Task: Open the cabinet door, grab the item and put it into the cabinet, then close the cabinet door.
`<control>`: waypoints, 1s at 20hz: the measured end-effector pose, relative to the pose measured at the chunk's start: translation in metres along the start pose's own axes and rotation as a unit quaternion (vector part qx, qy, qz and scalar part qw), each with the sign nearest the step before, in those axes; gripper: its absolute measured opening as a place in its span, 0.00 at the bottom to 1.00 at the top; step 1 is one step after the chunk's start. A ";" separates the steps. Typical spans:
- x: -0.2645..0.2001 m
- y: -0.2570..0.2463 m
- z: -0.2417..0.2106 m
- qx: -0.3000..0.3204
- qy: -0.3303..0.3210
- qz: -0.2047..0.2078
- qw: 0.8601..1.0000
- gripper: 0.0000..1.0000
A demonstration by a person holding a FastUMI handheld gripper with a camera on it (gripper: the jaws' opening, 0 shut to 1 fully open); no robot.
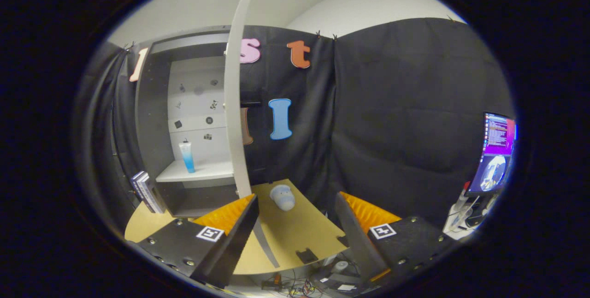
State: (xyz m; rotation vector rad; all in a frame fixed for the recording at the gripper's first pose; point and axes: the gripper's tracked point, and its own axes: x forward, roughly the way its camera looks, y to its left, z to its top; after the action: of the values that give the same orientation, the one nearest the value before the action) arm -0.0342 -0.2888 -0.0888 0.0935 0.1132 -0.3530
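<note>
Black cloth walls close off the booth around a tan counter (295,238) carrying a grey cabinet (152,150) whose door (235,104) already stands swung wide, edge-on to the camera. On the cabinet shelf (207,172) stands a blue tube (187,157); a few books (146,192) lean against the cabinet's outer side. Item to grab looks like the small pale blue-grey lump (283,197) on the counter, just right of the door's lower edge and beyond the fingers. Hand-held gripper (297,217) is spread wide, empty, pulled back from the counter. Step in hand is likely the grab: go forward and down, centre the lump between the fingers, stay clear of the door edge, pinch low on its sides. A monitor (498,150) sits off to the right.
</note>
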 end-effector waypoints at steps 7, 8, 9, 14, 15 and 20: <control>0.030 0.006 0.016 0.006 -0.006 0.023 1.000 0.99; 0.029 0.008 0.016 0.003 -0.007 0.023 1.000 0.97; 0.028 0.011 0.016 0.000 -0.010 0.025 1.000 0.97; 0.004 0.051 0.021 -0.011 -0.029 0.067 0.997 0.97; 0.001 0.061 0.022 -0.010 -0.033 0.079 0.996 0.96; -0.010 0.104 0.021 -0.007 -0.022 0.119 0.993 0.96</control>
State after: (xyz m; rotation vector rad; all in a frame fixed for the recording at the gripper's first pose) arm -0.0048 -0.1904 -0.0595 0.0839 0.0601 -0.1162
